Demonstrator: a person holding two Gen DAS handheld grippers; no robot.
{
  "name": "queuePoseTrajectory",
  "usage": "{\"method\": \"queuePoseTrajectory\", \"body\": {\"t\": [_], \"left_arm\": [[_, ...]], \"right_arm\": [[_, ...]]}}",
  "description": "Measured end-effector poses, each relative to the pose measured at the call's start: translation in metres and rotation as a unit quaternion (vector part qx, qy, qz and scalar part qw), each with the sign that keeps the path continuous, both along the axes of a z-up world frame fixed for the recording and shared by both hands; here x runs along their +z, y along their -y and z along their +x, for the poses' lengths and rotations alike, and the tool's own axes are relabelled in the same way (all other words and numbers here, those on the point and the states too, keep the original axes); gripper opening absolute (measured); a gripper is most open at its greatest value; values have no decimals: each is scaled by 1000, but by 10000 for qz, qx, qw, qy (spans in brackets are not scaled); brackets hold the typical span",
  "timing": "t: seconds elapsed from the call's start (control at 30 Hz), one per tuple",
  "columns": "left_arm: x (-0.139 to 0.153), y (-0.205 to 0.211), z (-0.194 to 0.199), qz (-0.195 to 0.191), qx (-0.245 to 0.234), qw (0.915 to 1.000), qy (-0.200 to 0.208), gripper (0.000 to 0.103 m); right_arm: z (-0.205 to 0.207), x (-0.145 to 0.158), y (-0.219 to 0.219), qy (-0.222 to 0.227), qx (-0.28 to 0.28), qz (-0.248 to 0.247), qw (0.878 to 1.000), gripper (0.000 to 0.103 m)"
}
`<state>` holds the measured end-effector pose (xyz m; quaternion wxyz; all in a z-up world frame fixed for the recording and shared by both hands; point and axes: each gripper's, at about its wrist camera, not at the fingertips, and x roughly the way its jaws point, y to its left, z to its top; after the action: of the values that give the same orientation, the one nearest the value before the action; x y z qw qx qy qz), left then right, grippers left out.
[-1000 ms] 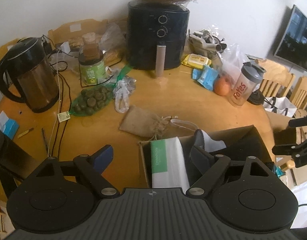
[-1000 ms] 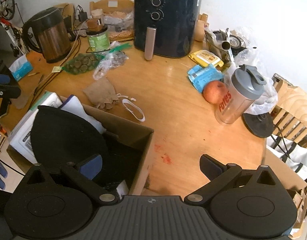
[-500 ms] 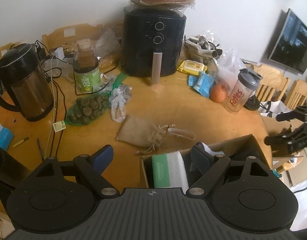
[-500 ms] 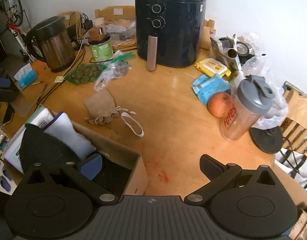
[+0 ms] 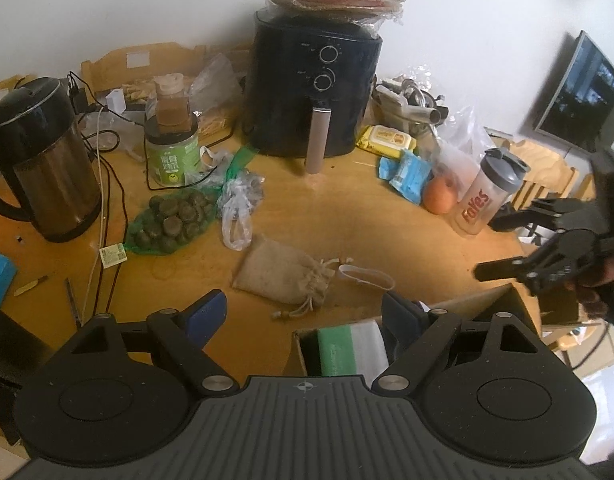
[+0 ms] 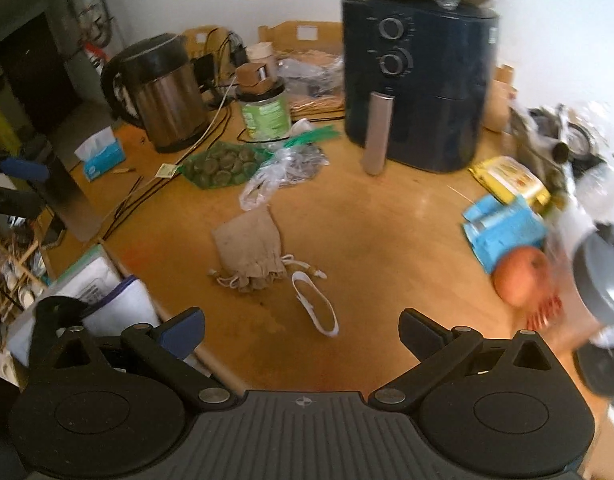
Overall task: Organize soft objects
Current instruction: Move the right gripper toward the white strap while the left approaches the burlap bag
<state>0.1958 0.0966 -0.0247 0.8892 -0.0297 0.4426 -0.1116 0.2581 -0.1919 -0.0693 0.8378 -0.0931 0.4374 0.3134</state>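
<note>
Both claws are spread wide and empty: the right claw (image 6: 299, 330) hangs just short of the burlap drawstring pouch (image 6: 251, 254), likely lining up a grab, while the left claw (image 5: 303, 316) waits over the cardboard box (image 5: 459, 308).

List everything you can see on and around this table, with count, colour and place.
air fryer: one, black, back centre
kettle: one, steel and black, back left
burlap pouch: one, tan, table middle
white band: one, beside the pouch
net bag: one, green, left of the pouch
green jar: one, beside the kettle
shaker bottle: one, clear with grey lid, right
apple: one, orange-red, by the bottle
cardboard box: one, brown, near edge
left hand-held gripper: open, empty
right hand-held gripper: open, empty
</note>
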Motion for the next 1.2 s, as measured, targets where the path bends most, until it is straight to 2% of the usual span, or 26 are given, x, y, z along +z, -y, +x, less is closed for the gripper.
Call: {"method": "queuePoseTrajectory", "body": {"t": [0.13, 0.3, 0.47, 0.7, 0.93, 1.0, 1.17, 1.2], "left_arm": [[-3, -3, 3, -33, -20, 10000, -40, 85], [-10, -11, 6, -71, 48, 9999, -136, 85], [-16, -19, 9, -168, 131, 9995, -236, 85], [-20, -30, 16, -169, 264, 9990, -312, 85], [-28, -42, 20, -96, 422, 9981, -447, 85], [-31, -45, 20, -87, 449, 9977, -499, 85], [-38, -53, 22, -97, 528, 9966, -618, 85], [-39, -54, 23, -90, 538, 9965, -636, 85]], "right_arm": [[19, -14, -17, 14, 368, -311, 9988, 95], [38, -34, -34, 18, 837, -596, 9947, 93], [61, -60, -46, -213, 1142, -758, 9903, 78], [80, -96, -68, -482, 1629, -1151, 9787, 76], [89, -131, -87, -662, 1991, -1543, 9655, 67], [87, -137, -91, -654, 2065, -1648, 9622, 63], [85, -149, -97, -623, 2124, -1872, 9570, 37], [85, -150, -98, -639, 2140, -1894, 9562, 35]]}}
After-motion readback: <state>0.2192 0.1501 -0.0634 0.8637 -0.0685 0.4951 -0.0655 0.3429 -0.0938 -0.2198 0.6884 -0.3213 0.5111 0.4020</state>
